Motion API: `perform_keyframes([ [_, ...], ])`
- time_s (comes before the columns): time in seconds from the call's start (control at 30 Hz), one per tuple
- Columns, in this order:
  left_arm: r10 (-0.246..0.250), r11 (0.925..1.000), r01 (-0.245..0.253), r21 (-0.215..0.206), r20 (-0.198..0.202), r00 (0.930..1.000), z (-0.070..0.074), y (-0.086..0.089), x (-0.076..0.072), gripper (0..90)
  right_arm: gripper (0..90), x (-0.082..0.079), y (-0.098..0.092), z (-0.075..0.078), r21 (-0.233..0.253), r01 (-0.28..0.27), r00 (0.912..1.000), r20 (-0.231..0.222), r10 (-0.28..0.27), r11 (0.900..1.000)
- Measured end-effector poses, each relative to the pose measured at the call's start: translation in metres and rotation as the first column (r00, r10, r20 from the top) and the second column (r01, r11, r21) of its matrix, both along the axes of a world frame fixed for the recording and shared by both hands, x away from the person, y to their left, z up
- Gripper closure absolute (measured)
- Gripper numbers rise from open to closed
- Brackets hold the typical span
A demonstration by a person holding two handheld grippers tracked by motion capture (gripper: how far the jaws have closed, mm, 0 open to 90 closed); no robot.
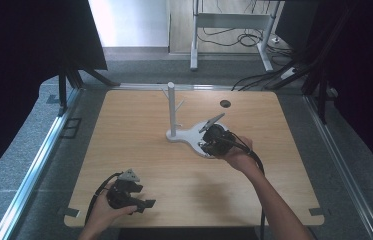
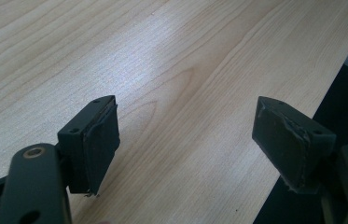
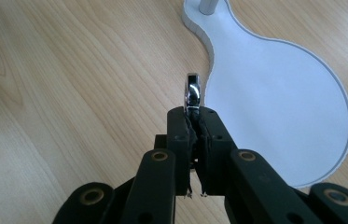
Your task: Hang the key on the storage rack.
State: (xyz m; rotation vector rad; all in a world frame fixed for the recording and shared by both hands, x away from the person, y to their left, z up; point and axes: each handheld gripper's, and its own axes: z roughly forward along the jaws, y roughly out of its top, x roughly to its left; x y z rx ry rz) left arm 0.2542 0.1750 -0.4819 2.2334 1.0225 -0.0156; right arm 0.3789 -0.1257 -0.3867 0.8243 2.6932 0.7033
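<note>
The wooden table (image 1: 139, 150) takes up the middle of the high view, pale grain running across it, with grey floor all round. Toward its upper middle stands a white jewellery stand (image 1: 186, 136): a flat base shaped like a rounded paddle, and a slim post (image 1: 171, 107) rising from the narrow end with short pegs branching off near the top.

Just right of centre, the right gripper (image 1: 209, 144) sits over the wide end of that base, a hand behind it. In the right gripper view its jaws are pressed together on a small shiny metal ring (image 3: 193, 92), which stands on edge above the pad tips in the middle of the frame, the white base (image 3: 279, 107) filling the right half and the foot of the post at the top edge.

At the lower left of the high view the left gripper (image 1: 133, 197) rests low over bare table near the front edge. In the left gripper view (image 2: 185, 140) its jaws stand wide apart with nothing between them.

As I read it, the ring is meant for one of the pegs. To do that well, I'd keep the grip firm, lift the ring to peg height, turn its opening square to the peg's tip, and slide it on before letting go. The free gripper could steady the base if the stand looks like tipping.
</note>
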Motion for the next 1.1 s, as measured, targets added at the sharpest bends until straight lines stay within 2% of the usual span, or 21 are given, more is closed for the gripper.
perform_keyframes([
  [1.1, 0.001, 1.0, -0.001, 0.003, -0.004, 1.0, 0.0, 0.0, 0.0, 23.4, 84.5, 0.023, 0.012, 0.01, 0.013, 0.024, 0.9997, 0.004, -0.024, 1.0],
])
